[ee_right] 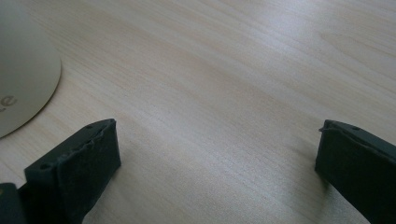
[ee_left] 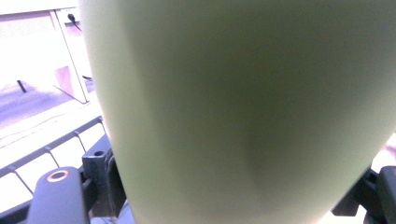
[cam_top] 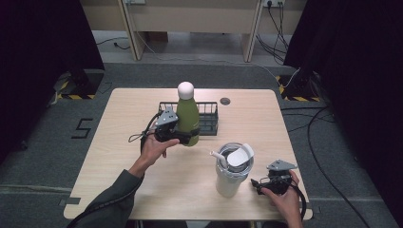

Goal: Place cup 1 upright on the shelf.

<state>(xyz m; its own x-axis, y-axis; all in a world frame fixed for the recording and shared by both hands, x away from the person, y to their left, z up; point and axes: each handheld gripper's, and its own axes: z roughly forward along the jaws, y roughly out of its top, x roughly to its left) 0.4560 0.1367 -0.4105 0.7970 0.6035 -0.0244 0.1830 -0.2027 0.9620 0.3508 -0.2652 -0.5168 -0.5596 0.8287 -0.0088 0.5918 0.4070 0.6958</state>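
The left gripper (cam_top: 183,136) is clamping the lower body of a green insulated bottle (cam_top: 187,121), one jaw on each side of it, so the bottle is staying upright with its white cap (cam_top: 186,89) on top. In the left gripper view the bottle's green wall (ee_left: 243,107) is pressing right up against the camera, with black jaw parts showing at both lower corners, which suits a grip taken low and square for steady carrying. The bottle is standing at the front edge of a black wire rack (cam_top: 209,118) near the middle of the wooden table (cam_top: 119,137); whether its base is resting on the table or just lifted cannot be told. The low hold is probably leaving the neck free so that the bottle can go into or come out of the rack without tipping.

The right gripper (cam_top: 263,185) is resting near the table's front right corner with its jaws spread wide and nothing between them; its own view is showing bare wood grain between the two black pads (ee_right: 79,163). It is sitting just beside a white tumbler (cam_top: 231,173) with a straw and flip lid, apart from it, apparently waiting its turn while the left hand (cam_top: 154,149) is working.
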